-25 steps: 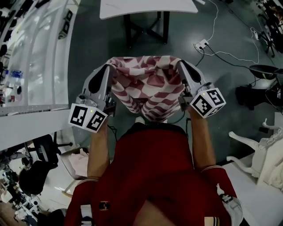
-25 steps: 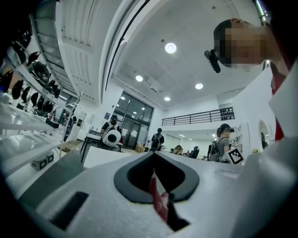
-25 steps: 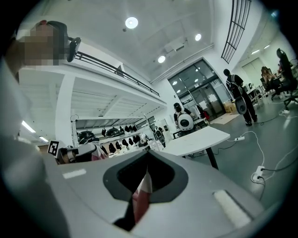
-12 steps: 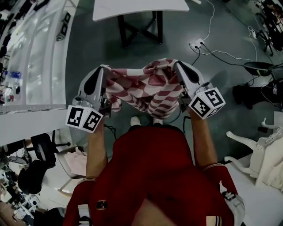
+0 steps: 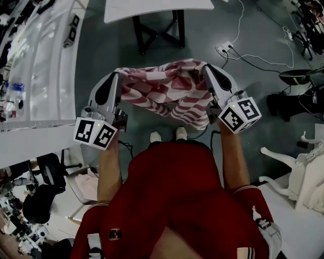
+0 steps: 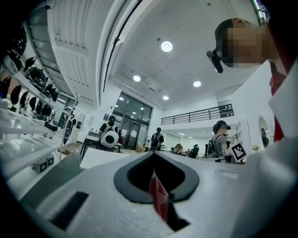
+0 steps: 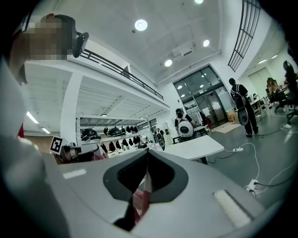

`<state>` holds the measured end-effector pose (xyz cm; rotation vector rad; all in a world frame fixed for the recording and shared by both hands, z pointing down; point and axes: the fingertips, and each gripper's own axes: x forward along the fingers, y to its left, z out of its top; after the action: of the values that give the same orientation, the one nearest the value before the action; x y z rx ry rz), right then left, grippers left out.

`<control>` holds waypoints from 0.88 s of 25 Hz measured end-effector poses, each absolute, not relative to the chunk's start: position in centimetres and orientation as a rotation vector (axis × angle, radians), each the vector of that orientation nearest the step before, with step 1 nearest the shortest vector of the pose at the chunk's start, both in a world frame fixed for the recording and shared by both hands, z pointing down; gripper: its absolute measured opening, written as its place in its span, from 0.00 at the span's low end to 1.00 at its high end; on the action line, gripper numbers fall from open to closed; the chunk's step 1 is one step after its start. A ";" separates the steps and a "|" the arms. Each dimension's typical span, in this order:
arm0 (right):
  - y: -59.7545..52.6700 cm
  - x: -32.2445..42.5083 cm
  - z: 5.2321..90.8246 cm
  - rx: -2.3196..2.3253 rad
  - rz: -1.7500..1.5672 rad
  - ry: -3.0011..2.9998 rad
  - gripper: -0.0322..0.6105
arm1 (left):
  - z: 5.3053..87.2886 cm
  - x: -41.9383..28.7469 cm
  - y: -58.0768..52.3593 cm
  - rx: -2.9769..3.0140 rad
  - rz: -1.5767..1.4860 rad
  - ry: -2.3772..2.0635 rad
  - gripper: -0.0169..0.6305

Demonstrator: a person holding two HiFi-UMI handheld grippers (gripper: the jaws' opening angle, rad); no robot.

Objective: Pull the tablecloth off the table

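A red-and-white patterned tablecloth (image 5: 167,91) hangs bunched between my two grippers in the head view, off the white table (image 5: 152,7) that stands beyond it at the top. My left gripper (image 5: 117,76) is shut on the cloth's left end, and my right gripper (image 5: 205,68) is shut on its right end. In the left gripper view a strip of the red tablecloth (image 6: 158,195) is pinched between the closed jaws. The right gripper view shows the tablecloth (image 7: 142,197) clamped the same way. Both grippers point level, away from my body.
A power strip (image 5: 225,48) and cables (image 5: 258,61) lie on the grey floor to the right. A long white counter (image 5: 40,66) runs along the left. My shoes (image 5: 167,135) stand under the cloth. A white bench (image 5: 291,177) is at right. People stand in the distance (image 6: 111,135).
The cloth has been spread wider between the grippers, which have moved apart and slightly up. The white table has slid further toward the top edge of the view.
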<state>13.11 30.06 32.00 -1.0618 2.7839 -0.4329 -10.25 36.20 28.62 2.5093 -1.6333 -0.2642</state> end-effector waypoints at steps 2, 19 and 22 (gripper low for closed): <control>30.5 12.8 32.1 -1.072 -0.429 2.784 0.07 | 28.6 -10.6 36.4 2.515 -0.269 -1.628 0.04; 30.1 12.2 33.0 -1.150 -0.410 2.801 0.07 | 28.9 -11.0 34.7 2.522 -0.306 -1.577 0.04; 30.3 12.1 33.0 -1.157 -0.407 2.796 0.07 | 28.9 -11.1 34.8 2.525 -0.308 -1.570 0.04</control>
<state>12.10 30.26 33.02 -1.1575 2.7957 -0.4069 -11.06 34.78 28.88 2.5249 -1.5698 -0.3075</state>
